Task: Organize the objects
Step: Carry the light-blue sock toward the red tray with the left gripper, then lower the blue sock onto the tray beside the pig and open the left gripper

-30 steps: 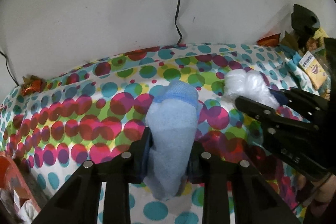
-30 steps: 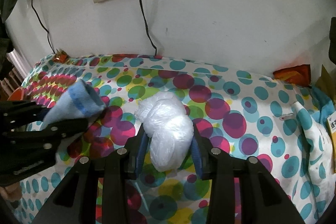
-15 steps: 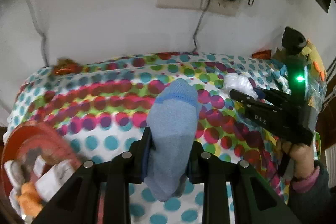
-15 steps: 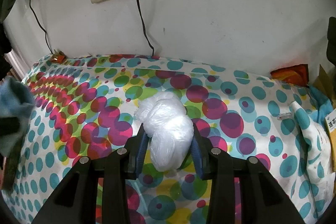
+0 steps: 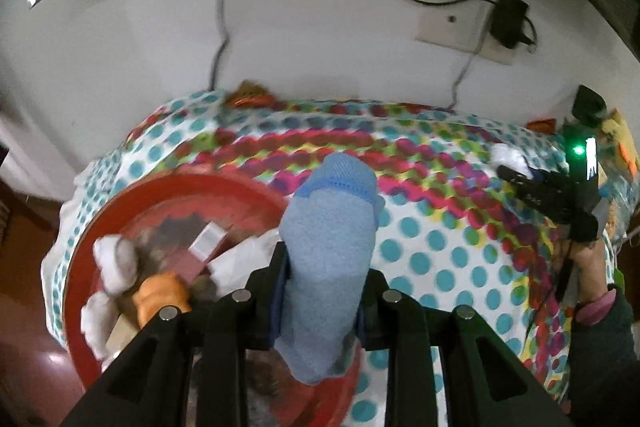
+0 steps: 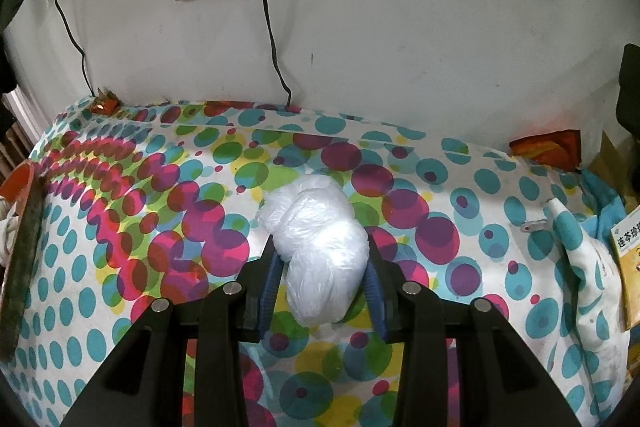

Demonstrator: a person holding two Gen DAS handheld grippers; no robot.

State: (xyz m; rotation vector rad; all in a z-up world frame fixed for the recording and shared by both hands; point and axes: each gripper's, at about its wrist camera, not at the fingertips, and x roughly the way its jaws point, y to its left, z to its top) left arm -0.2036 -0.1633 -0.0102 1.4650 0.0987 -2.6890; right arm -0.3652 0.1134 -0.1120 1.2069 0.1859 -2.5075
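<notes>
Our left gripper clamps a blue sock above a red basin, while our right gripper clamps a white plastic bundle.

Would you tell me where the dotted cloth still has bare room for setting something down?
The widest free patch on the dotted cloth lies between the white plastic bundle and the wall. Another lies left of it, toward the red basin. The basin is crowded, as is the far right edge by the yellow box.

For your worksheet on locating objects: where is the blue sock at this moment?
In the left wrist view the blue sock sits centre frame, clamped in the left gripper, over the near right rim of the red basin on the dotted cloth.
</notes>
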